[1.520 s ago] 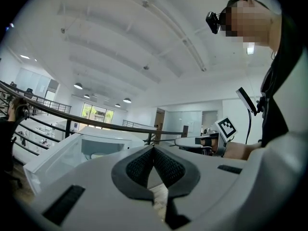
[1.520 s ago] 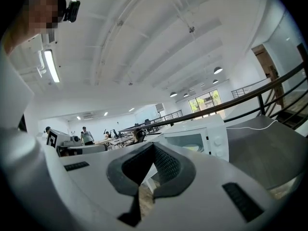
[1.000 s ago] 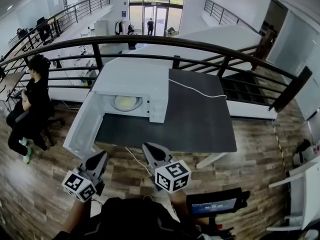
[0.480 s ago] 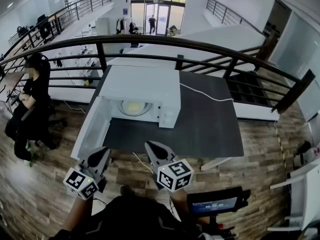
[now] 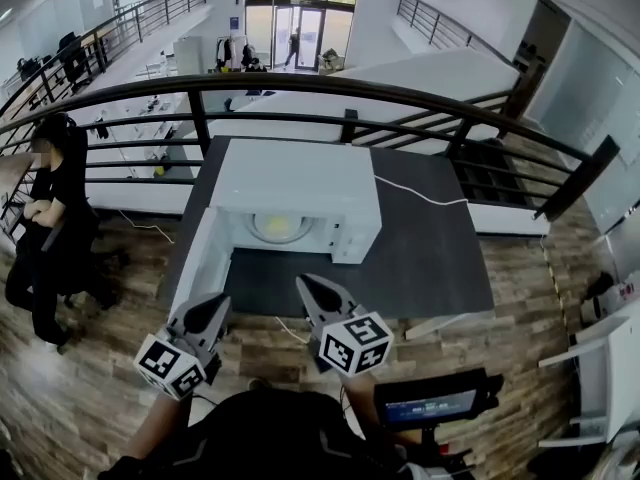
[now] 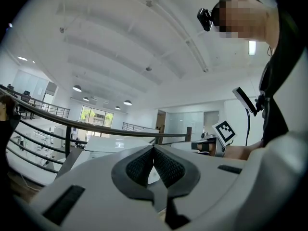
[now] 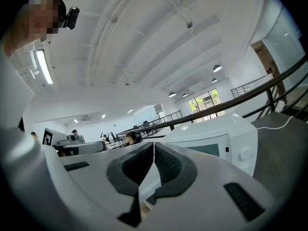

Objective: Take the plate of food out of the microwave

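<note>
A white microwave [image 5: 295, 183] stands on a dark table [image 5: 430, 258] with its door [image 5: 200, 263] swung open to the left. Inside it sits a pale plate of food [image 5: 278, 226]. My left gripper [image 5: 220, 303] hovers at the table's near edge, in front of the open door, jaws shut and empty. My right gripper [image 5: 304, 283] hangs beside it, just short of the microwave's opening, also shut on nothing. In the right gripper view [image 7: 153, 146] the microwave [image 7: 216, 138] shows ahead to the right. In the left gripper view [image 6: 153, 148] the pads meet, with the right gripper's marker cube [image 6: 224, 131] beyond.
A dark metal railing [image 5: 300, 83] runs behind the table, with a drop to a lower floor beyond. A white cable [image 5: 420, 196] trails across the tabletop to the right. A person [image 5: 50, 198] sits at far left. A small screen [image 5: 430, 406] is near my body.
Both grippers have moved forward toward the microwave, and the view has followed, so the microwave sits lower and nearer in the head view. The jaws stay shut.
</note>
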Action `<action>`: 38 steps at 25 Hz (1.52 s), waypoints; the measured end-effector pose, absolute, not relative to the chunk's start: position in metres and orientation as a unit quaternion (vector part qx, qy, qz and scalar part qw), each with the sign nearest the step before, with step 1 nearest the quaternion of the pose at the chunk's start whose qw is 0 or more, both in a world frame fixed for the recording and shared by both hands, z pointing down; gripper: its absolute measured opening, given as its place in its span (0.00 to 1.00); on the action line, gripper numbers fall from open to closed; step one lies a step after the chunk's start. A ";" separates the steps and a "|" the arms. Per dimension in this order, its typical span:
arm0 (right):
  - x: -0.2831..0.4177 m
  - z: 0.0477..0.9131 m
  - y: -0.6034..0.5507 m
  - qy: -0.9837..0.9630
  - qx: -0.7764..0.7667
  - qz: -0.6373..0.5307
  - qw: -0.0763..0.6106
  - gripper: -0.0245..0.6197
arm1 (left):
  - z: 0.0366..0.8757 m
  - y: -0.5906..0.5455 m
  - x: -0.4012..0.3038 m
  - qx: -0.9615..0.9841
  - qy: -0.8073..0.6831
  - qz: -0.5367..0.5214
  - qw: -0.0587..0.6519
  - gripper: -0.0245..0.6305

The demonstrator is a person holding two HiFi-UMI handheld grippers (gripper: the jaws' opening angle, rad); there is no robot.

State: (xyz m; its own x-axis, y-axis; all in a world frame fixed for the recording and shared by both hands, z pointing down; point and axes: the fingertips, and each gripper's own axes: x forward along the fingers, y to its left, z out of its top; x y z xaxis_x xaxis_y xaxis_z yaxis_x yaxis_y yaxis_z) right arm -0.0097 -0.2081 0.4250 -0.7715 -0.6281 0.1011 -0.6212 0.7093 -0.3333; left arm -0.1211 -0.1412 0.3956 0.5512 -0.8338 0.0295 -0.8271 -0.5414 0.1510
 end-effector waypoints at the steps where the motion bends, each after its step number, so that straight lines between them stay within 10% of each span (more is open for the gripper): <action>1: -0.012 0.426 -0.210 0.922 -0.341 -0.180 0.012 0.02 | 0.397 -0.144 -0.124 0.879 -0.471 -0.021 0.076 0.04; 15: -0.023 0.467 -0.271 0.895 -0.353 -0.272 0.022 0.02 | 0.408 -0.191 -0.129 0.883 -0.458 -0.012 0.104 0.04; 38: -0.038 0.650 -0.375 0.740 -0.343 -0.576 0.049 0.40 | 0.436 -0.248 -0.151 0.839 -0.530 0.021 0.117 0.04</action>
State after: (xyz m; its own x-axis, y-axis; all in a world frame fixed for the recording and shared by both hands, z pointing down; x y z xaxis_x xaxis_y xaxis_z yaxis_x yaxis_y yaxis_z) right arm -0.0375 -0.3755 0.6503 -0.7592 -0.5650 0.3231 -0.4514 0.0995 -0.8867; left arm -0.1509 -0.2477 0.4361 0.4368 -0.8854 0.1590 -0.8951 -0.4103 0.1743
